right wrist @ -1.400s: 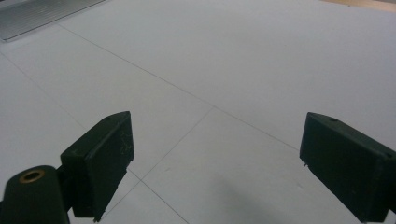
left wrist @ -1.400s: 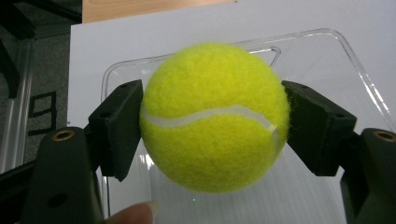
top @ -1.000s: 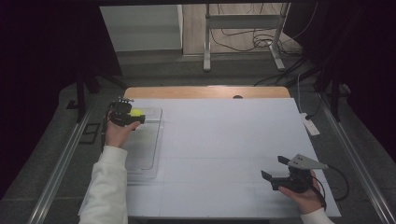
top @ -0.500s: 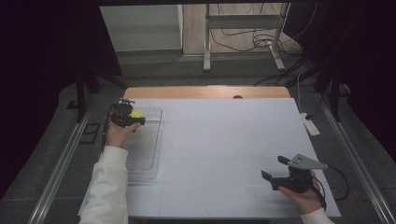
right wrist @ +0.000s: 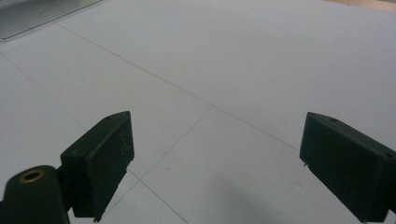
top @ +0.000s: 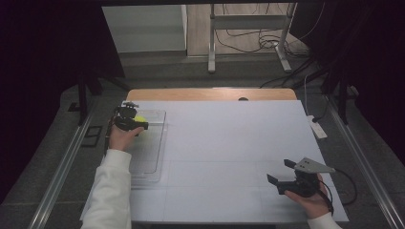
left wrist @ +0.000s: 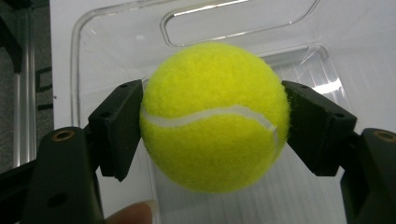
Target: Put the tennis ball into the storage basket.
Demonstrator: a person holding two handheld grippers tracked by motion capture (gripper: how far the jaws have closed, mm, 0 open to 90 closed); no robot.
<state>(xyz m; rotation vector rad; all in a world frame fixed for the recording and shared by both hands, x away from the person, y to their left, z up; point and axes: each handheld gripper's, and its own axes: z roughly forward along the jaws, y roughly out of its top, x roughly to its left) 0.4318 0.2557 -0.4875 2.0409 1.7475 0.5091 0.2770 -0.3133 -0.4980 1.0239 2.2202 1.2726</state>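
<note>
Left gripper [left wrist: 212,116] held out over the far left, clamped on tennis ball [left wrist: 214,115] above clear tray [top: 152,148]; round, no long axis, seam running sideways. Right gripper [top: 282,172] near right, jaws wide apart over white table [top: 229,143].

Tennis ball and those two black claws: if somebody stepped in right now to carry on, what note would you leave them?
Left gripper: shut on the fuzzy yellow tennis ball, held over the far end of the clear plastic tray at the table's left side.
Right gripper: open, holding nothing, above the white table sheet near its front right corner.
Done: ball gripped.
Left: probably set the ball in the tray or carry it off; the pictures cannot tell which.
</note>
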